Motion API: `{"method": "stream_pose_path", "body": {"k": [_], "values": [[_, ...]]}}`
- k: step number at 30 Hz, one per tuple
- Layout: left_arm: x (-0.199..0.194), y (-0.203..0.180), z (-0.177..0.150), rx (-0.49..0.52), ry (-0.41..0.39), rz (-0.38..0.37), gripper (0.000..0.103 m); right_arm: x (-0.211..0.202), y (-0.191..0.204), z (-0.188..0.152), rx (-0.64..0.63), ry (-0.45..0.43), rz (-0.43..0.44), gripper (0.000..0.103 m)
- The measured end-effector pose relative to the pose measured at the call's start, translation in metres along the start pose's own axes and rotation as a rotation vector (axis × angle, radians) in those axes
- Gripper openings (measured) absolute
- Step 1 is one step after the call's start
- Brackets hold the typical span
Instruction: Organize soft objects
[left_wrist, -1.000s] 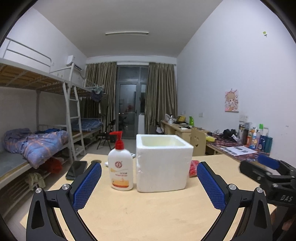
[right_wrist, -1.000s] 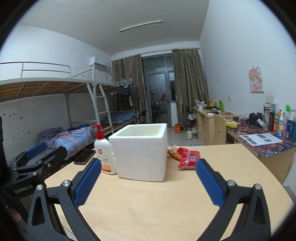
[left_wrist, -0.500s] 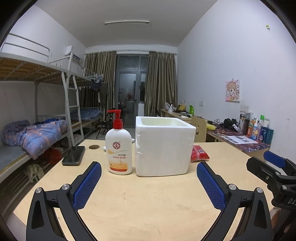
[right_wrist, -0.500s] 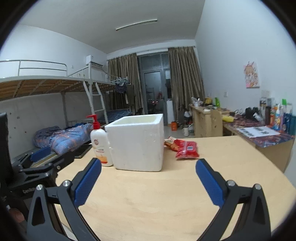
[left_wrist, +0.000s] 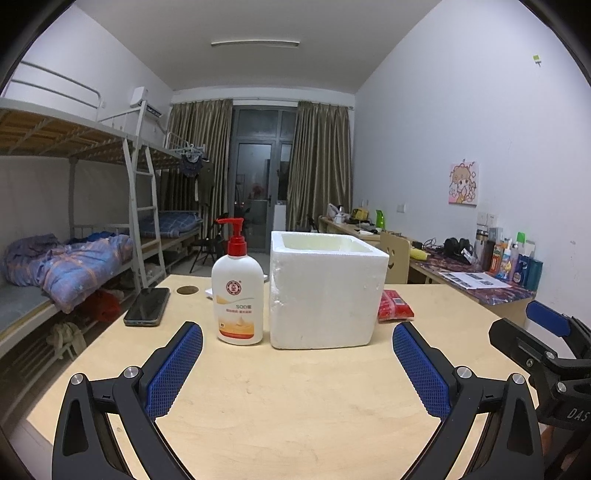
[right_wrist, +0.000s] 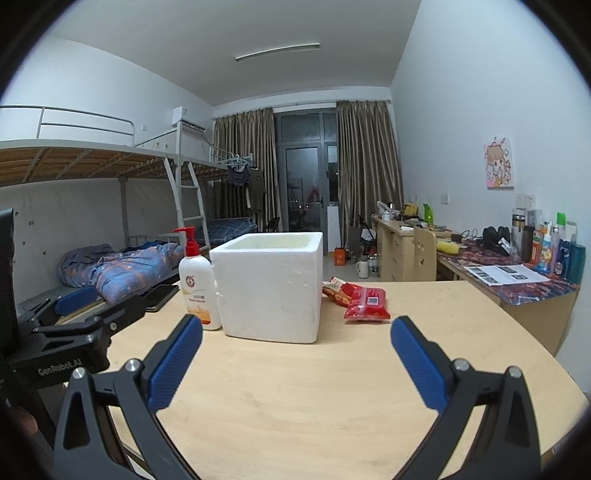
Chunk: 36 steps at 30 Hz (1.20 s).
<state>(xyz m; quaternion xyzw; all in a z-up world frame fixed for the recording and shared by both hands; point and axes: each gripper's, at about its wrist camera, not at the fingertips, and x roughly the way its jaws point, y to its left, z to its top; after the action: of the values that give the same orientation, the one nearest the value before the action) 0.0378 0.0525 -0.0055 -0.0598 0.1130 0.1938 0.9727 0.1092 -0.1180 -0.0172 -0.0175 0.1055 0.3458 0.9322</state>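
A white foam box (left_wrist: 325, 291) (right_wrist: 269, 288) stands open-topped on the wooden table (left_wrist: 295, 398). Red soft packets (right_wrist: 364, 302) lie right of the box; one shows in the left wrist view (left_wrist: 396, 305), partly hidden by the box. A white lotion bottle with a red pump (left_wrist: 237, 291) (right_wrist: 196, 284) stands left of the box. My left gripper (left_wrist: 297, 358) is open and empty, low over the table in front of bottle and box. My right gripper (right_wrist: 296, 354) is open and empty, in front of the box and packets.
A black phone (left_wrist: 147, 301) lies on the table's left side near a round cable hole (left_wrist: 185, 290). Bunk beds (left_wrist: 74, 258) stand at the left. A cluttered desk (right_wrist: 517, 273) with bottles runs along the right wall. The table edge (right_wrist: 546, 354) curves at the right.
Both grippers have dropped lower and levelled out, so the box top now sits higher in view. The right gripper has turned slightly left. Jaws stay open; nothing on the table has moved.
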Motion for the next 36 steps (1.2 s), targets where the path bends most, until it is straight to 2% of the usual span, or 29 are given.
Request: {"method": "stream_pose_path", "body": {"k": [36], "values": [[-0.0062,-0.0021,-0.0012,0.027,-0.015,-0.010,0.103,0.0038,0.0025,0.0015,0.001,0.001,-0.002,0.103]]}}
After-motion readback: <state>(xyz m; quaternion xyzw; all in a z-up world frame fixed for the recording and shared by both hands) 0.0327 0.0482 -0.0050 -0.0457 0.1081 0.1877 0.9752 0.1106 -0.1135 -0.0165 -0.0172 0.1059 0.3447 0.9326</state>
